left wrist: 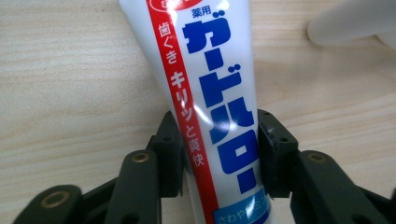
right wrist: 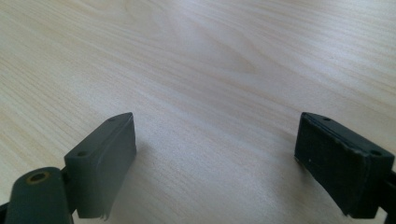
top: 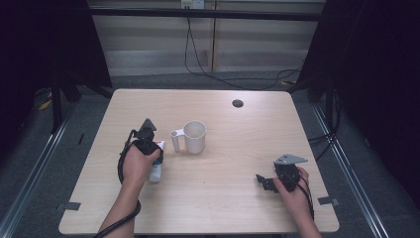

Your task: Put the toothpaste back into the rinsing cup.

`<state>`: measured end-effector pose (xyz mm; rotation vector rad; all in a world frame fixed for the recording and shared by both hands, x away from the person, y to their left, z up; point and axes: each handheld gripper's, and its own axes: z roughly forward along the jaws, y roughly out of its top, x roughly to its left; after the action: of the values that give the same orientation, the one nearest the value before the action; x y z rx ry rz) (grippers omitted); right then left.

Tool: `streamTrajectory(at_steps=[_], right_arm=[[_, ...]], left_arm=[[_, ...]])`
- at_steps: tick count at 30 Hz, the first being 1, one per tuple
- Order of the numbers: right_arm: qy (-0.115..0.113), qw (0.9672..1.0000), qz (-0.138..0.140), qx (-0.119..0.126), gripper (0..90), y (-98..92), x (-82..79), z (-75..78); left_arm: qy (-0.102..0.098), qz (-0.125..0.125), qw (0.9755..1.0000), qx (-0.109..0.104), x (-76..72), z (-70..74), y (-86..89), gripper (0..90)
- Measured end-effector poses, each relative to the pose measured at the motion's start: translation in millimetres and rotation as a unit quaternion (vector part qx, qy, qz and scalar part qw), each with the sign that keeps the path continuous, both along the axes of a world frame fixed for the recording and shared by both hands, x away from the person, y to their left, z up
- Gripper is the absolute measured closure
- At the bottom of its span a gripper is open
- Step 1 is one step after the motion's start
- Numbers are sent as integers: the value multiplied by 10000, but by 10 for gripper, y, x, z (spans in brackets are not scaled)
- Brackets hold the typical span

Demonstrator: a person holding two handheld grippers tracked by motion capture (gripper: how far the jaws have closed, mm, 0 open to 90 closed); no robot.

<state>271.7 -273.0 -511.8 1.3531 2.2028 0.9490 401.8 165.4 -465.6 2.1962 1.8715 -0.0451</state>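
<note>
A: A white plastic toothpaste tube with blue and red Japanese lettering (left wrist: 210, 93) is seen lying flat on the pale wood-grain desk (top: 223, 198), left of centre, just near and left of a white plastic mug with a handle (top: 193, 137). How is it being held?

B: The tube is clamped across its width by the left hand-held gripper (left wrist: 217, 154). The two black pads (left wrist: 275, 154) are pressed against its opposite edges, with the printed face turned up between them. In the high view the left hand-held gripper (top: 148, 148) is pointed down over the tube's far end, and the tube's blue-tinted near end is seen past the person's left hand (top: 138, 166).

A: And the other side of the desk?

B: The right hand-held gripper (right wrist: 215, 158) is held wide open, nothing between its jaws but bare wood. In the high view it (top: 262, 181) is placed at the near right of the desk, well apart from tube and mug, with its grey three-cornered plate on top.

A: Anything else recorded?

B: A small dark round hole (top: 237, 103) is noted near the desk's far edge, right of the mug.
</note>
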Motion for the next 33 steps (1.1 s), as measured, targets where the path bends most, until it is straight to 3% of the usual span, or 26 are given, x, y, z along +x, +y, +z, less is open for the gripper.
streamTrajectory(at_steps=[4, 6, 10, 22, 33], right_arm=[[12, 10000, -7, 7, 122, 1, -1, 1], [13, 10000, -3, 10, 122, 0, -1, 1], [5, 10000, 20, 7, 122, 0, 0, 0], [4, 10000, 26, 5, 122, 1, -1, 0], [8, 10000, 23, 10, 122, 2, -2, 1]], left_arm=[[-2, -110, 9997, -197, -17, 8, 54, 617], [-67, -169, 9997, -184, -30, 12, 71, 625], [-324, -242, 9990, -212, -53, 41, 118, 633], [-766, -411, 9949, -506, -110, 229, 205, 640], [-1369, -600, 9859, -752, -184, 380, 287, 641]])
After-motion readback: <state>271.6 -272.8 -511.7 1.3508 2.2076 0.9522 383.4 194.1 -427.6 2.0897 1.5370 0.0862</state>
